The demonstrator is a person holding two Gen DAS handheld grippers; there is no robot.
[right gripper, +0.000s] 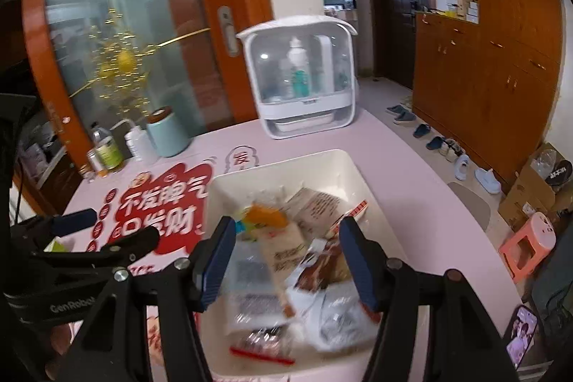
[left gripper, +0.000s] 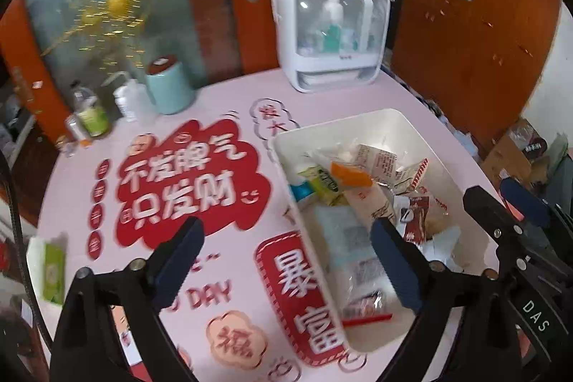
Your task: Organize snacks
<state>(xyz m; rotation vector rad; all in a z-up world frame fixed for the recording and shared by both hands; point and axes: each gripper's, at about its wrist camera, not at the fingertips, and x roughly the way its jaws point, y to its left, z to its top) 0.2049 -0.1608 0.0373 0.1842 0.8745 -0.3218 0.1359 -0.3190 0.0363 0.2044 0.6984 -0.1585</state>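
Observation:
A white plastic bin (left gripper: 361, 120) (right gripper: 279, 163) stands on the pink table and holds several snack packets (left gripper: 343, 188) (right gripper: 286, 246), among them orange, green, red and clear wrappers. My left gripper (left gripper: 286, 260) is open and empty, low over the bin's near left wall. My right gripper (right gripper: 286, 260) is open and empty, above the packets inside the bin. The right gripper also shows at the right edge of the left wrist view (left gripper: 501, 206). The left gripper shows at the left of the right wrist view (right gripper: 114, 231). A green snack packet (left gripper: 53, 271) lies on the table's left edge.
A white cosmetics case with a clear door (left gripper: 329, 31) (right gripper: 301, 77) stands at the table's far side. A mint canister (left gripper: 168, 85) (right gripper: 166, 131), a squeeze bottle (left gripper: 129, 99) and small bottles (left gripper: 89, 113) stand far left. Shoes, boxes and a pink stool (right gripper: 530, 246) are on the floor at right.

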